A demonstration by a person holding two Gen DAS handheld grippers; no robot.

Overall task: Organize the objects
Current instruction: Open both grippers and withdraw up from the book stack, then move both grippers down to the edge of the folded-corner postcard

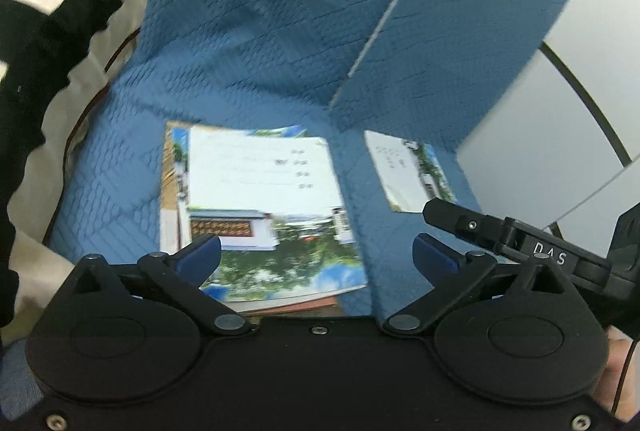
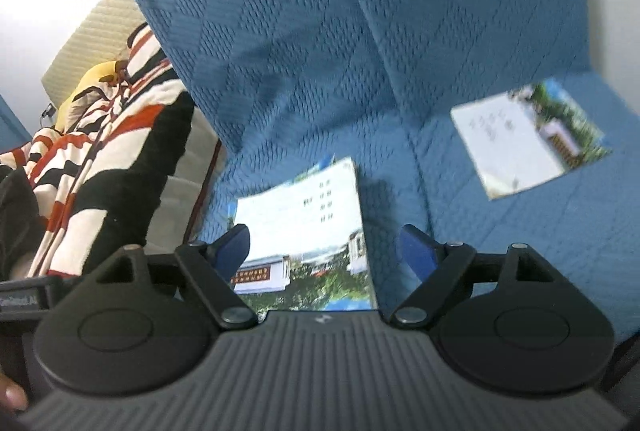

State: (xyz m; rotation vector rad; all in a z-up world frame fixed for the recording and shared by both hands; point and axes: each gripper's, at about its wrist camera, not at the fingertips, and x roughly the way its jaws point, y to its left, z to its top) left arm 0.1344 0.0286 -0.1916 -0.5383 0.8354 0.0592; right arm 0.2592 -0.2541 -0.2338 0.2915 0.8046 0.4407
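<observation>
**On the blue sofa seat: booklets stacked, both claws standing wide and empty**

Across the quilted blue sofa (image 1: 256, 15), two lots of printed matter; nearest, a stack of booklets (image 1: 264, 207) with a white panel and a photographed building on the top cover, lying flat on the left seat cushion; under it, the edges of at least one more cover peeping out at the left and near sides, so squared only roughly; probably piled there to gather loose copies into one place.

Farther right, past the seam between cushions, a single booklet (image 2: 528, 139) of the same print, lying flat and alone, well apart from the stack; likely the next piece to be gathered, though that stays a judgement.

Above the stack, the left gripper (image 1: 316, 255) with jaws spread wide, blue pads to either side of the cover and nothing between them; no contact visible with the paper. Beside it at the right edge, the black finger of the right gripper (image 2: 324, 251), likewise spread, pads clear of the stack, holding nothing; both aimed down at the same pile, as suits a two-handed set-down of flat, floppy sheets.

Left of the sofa, a striped blanket (image 2: 100, 159) in black, white and orange, heaped on a beige seat, no part in the sorting so far as seen; both views slightly blurred, so finer print unreadable.
</observation>
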